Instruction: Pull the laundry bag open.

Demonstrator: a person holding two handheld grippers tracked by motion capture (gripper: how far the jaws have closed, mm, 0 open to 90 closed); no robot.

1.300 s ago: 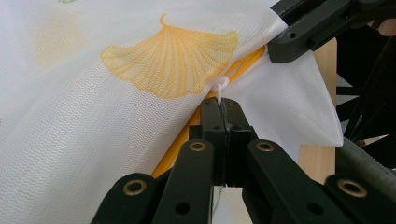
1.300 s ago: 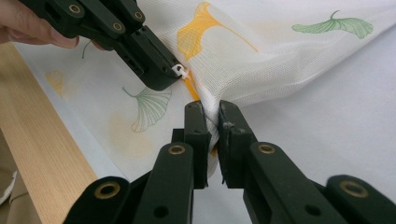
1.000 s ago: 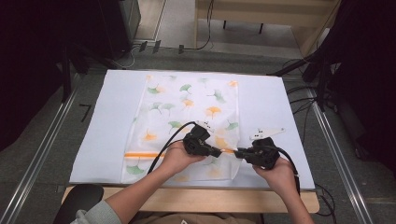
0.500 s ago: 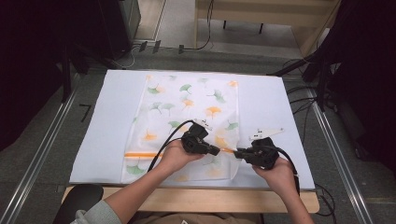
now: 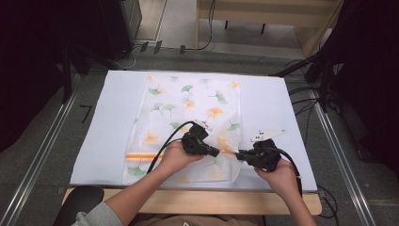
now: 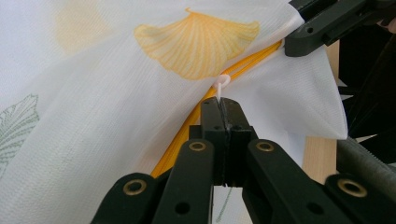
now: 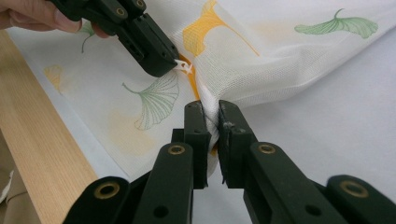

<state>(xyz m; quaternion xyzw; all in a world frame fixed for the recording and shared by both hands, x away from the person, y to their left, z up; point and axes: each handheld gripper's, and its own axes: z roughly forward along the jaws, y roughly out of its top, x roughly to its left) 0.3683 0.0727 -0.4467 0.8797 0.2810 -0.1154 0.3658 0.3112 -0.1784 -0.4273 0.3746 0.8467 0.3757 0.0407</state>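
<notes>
A white mesh bag printed with green and orange ginkgo leaves lies flat on a white sheet. An orange zipper runs across its near end. My left gripper is shut on the small white zipper pull, which pokes out just beyond its closed tips. My right gripper is shut on a bunched fold of the bag's fabric at the zipper's right end, lifting that corner slightly. The two grippers point at each other, a short gap apart, and the left gripper shows holding the pull.
The sheet covers most of the table, and a strip of bare wood runs along the near edge. Metal rails flank the table on both sides. Cables lie at the right, and dark furniture stands beyond the far edge.
</notes>
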